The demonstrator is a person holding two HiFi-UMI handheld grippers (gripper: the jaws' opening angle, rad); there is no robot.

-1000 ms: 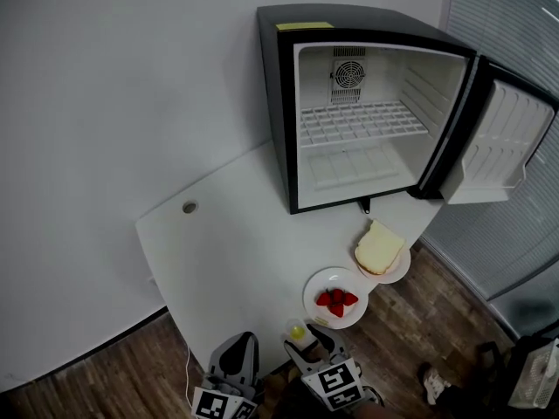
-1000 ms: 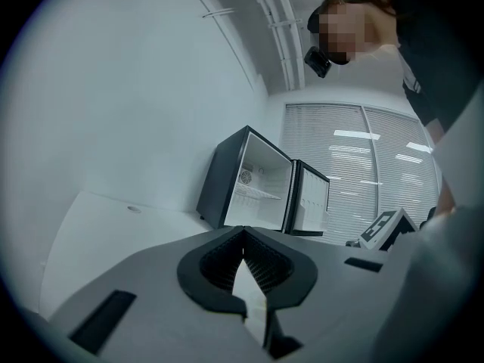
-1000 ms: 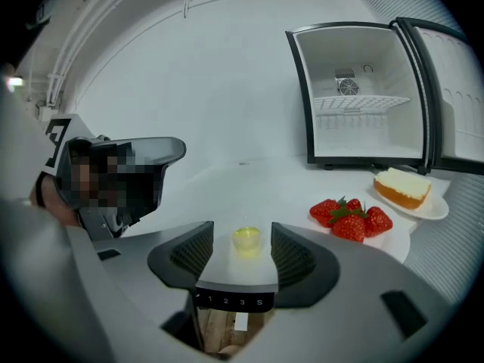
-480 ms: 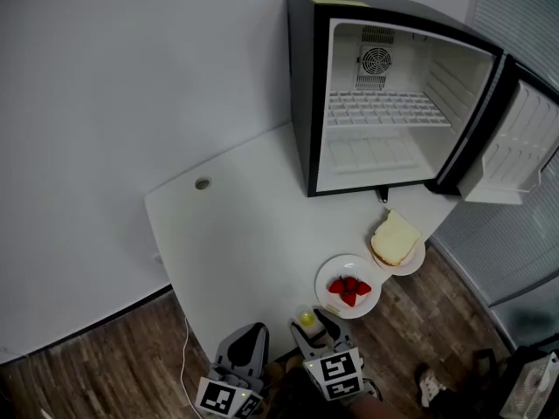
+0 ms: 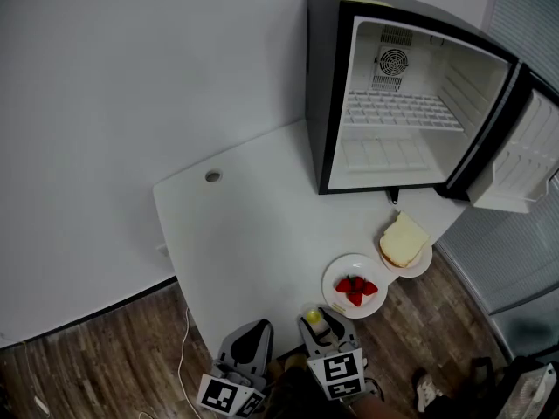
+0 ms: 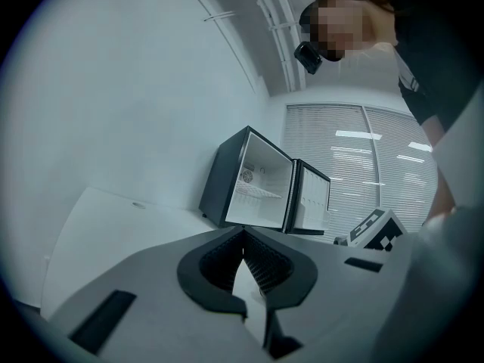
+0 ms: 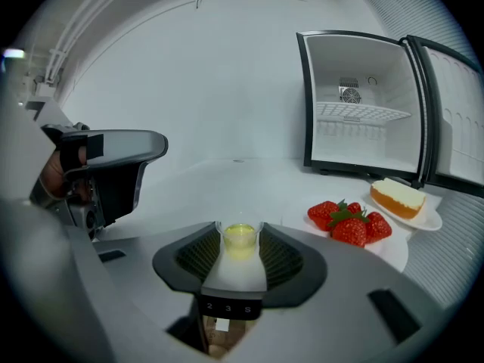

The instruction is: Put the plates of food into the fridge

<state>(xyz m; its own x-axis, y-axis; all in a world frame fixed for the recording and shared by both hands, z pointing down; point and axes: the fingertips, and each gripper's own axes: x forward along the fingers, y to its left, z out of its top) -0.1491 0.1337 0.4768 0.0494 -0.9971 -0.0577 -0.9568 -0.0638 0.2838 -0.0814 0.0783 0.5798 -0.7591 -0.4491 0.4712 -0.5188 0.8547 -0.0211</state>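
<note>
My right gripper (image 7: 240,231) sits at the table (image 5: 244,234) edge farthest from the fridge (image 5: 319,85), tilted down and aimed towards it. Its jaws have just been closing. A small cup (image 7: 240,242) of yellow liquid stands between them near the tips, and its sides meet both pads, so I read it as gripped. The strawberry plate (image 5: 336,276) lies just ahead and to the right of that gripper, on the side nearer the fridge. It is close to the jaws but clear of them, with the strawberries (image 5: 356,290) heaped at its middle. The bread plate (image 5: 417,270) sits just past it, nearer the fridge again and a short way out from the open front, with a thick slice of bread (image 5: 403,239) on it. The two plates lie edge to edge, and I cannot tell whether their rims touch. Both are on the table, outside the fridge. The fridge stands on the table with its door (image 5: 524,160) swung wide to the right, showing a wire shelf (image 5: 397,110) inside. My left gripper (image 6: 243,234) is beside the right one, as far from the fridge and pointing level at it. Its jaw tips are together with nothing in them, and it is well apart from both plates.
</note>
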